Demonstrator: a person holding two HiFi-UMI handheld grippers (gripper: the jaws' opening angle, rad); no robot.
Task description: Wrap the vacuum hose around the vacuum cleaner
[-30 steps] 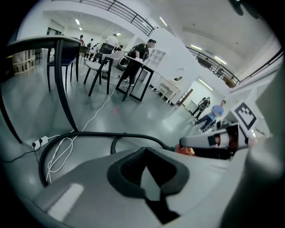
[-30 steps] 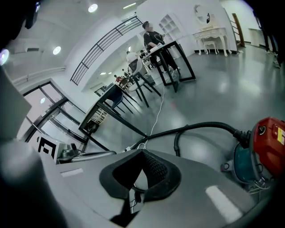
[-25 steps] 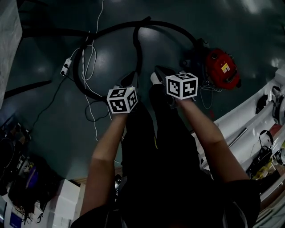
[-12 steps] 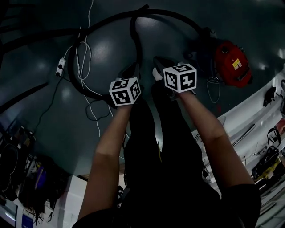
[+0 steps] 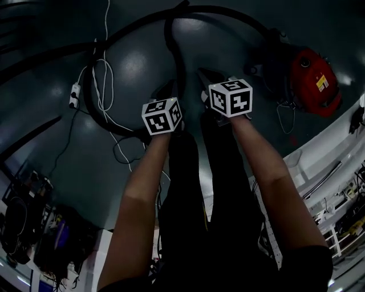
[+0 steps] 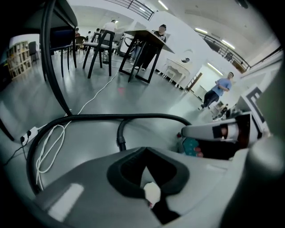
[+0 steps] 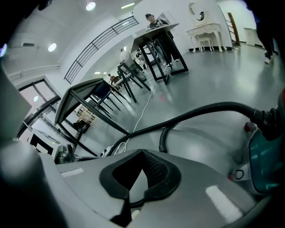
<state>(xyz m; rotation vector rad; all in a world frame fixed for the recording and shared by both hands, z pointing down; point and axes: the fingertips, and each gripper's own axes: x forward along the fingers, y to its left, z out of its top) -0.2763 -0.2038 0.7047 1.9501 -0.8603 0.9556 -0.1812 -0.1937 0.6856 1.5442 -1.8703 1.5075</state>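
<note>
The red vacuum cleaner (image 5: 312,81) stands on the dark floor at the upper right. Its black hose (image 5: 217,11) arcs across the top, then loops down the left (image 5: 91,102) and back toward my feet. A second stretch of the hose (image 5: 178,63) runs down between the grippers' tips. My left gripper (image 5: 169,91) and right gripper (image 5: 206,77) are held side by side above the floor, both shut and empty, clear of the hose. From the left gripper (image 6: 146,162), the hose (image 6: 133,117) lies ahead. The right gripper view shows the right gripper (image 7: 141,171), the hose (image 7: 200,111) and the vacuum cleaner (image 7: 267,156).
A white cable (image 5: 105,74) with a power strip (image 5: 73,95) lies across the hose loop at the left. A white bench (image 5: 319,165) stands at the right and dark clutter (image 5: 28,228) at the lower left. Black tables and chairs (image 6: 142,44) and a person (image 6: 218,89) are farther off.
Both grippers have edged forward over the floor, still shut. In the head view the vacuum cleaner has slid toward the right edge and the hose loop toward the top.
</note>
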